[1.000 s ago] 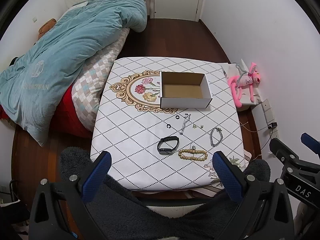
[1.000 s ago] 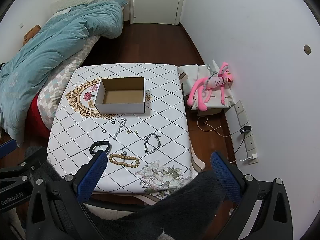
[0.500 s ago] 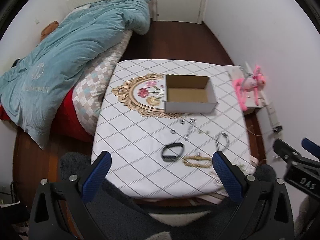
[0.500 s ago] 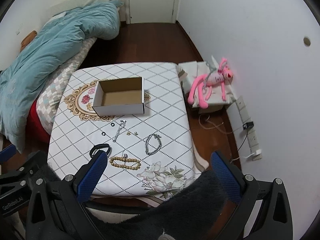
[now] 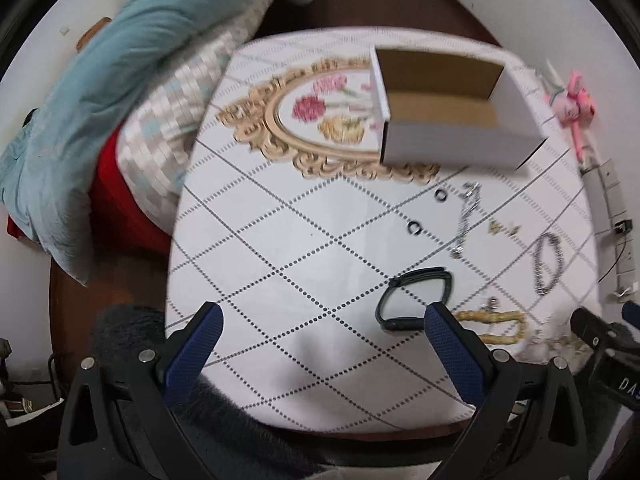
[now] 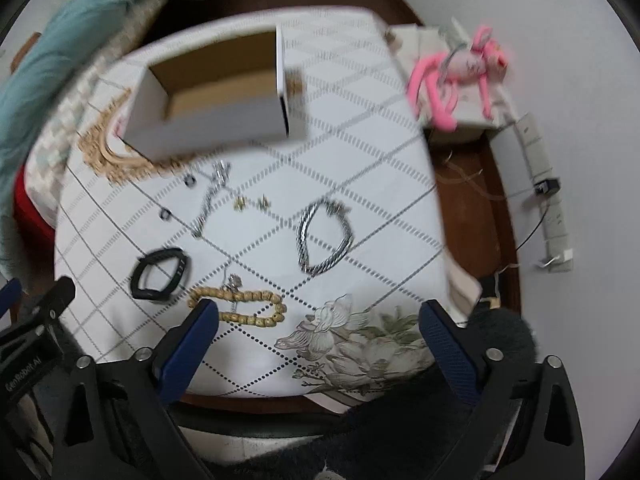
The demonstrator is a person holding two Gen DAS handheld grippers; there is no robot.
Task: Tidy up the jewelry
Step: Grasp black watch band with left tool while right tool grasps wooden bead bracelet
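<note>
— Two grippers, both with blue-padded fingers spread wide apart and nothing between them. We hold the left gripper (image 5: 320,344) over the near edge of the white diamond-patterned tablecloth (image 5: 280,240), and the right gripper (image 6: 320,340) over its near right corner, above the printed flowers.

— And where do we see the jewelry?

— All loose on the cloth, near of the open white cardboard box (image 6: 208,92), which stands empty at the far side. The black oval wristband (image 5: 416,296) lies just beyond the left gripper's right finger. The tan wooden bead bracelet (image 6: 240,304) sits right of it, touching the right gripper's left fingertip in that view. The silver chain bracelet (image 6: 324,240) lies farther right, apart from the rest. Two small black rings (image 5: 414,228), a thin silver chain (image 6: 210,200) and two tiny gold earrings (image 6: 252,203) lie between these and the box. Both views are blurred.
</note>
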